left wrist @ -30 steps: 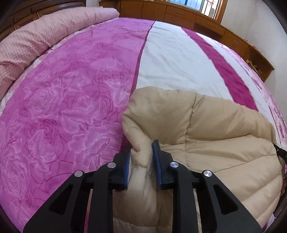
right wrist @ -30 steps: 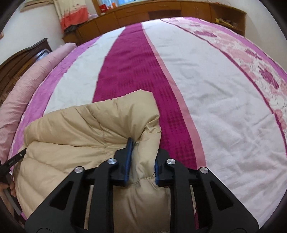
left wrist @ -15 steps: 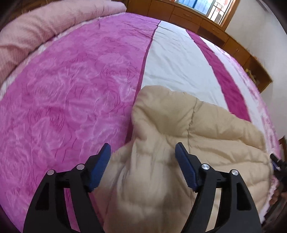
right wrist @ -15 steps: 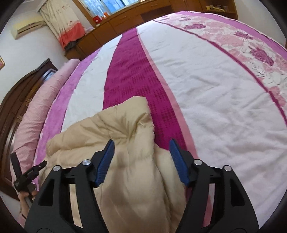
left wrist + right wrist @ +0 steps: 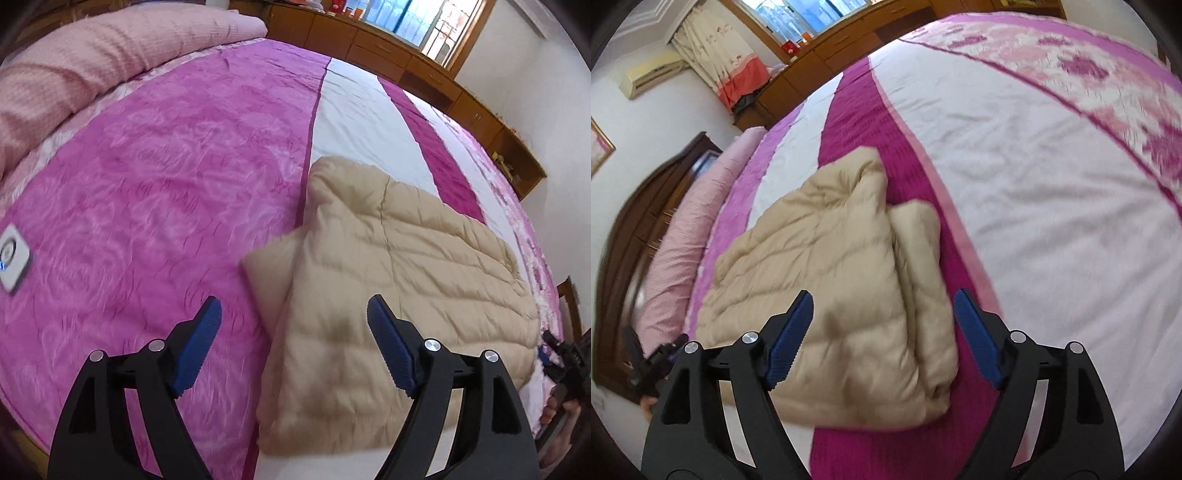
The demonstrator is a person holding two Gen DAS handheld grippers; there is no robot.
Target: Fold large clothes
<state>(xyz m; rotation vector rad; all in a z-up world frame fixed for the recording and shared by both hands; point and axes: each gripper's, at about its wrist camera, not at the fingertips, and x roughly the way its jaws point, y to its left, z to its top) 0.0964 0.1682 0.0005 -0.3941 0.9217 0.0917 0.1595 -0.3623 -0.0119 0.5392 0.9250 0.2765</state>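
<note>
Jacket (image 5: 399, 288), beige and quilted (puffy, stitched in channels), folded into a thick slab on the pink-and-white striped bedspread (image 5: 166, 177). Left gripper (image 5: 295, 347) and right gripper (image 5: 882, 339) hang just above its near edge, jaws opening, blue ribbed pads clear of the fabric.

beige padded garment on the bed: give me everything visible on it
The beige quilted garment looks puffy and soft, with stitched channels. It lies folded into a rough rectangle on the pink-and-white bedspread, one layer sticking out at its left edge. Neither the left gripper nor the right gripper touches it; their jaws are opening.
</note>
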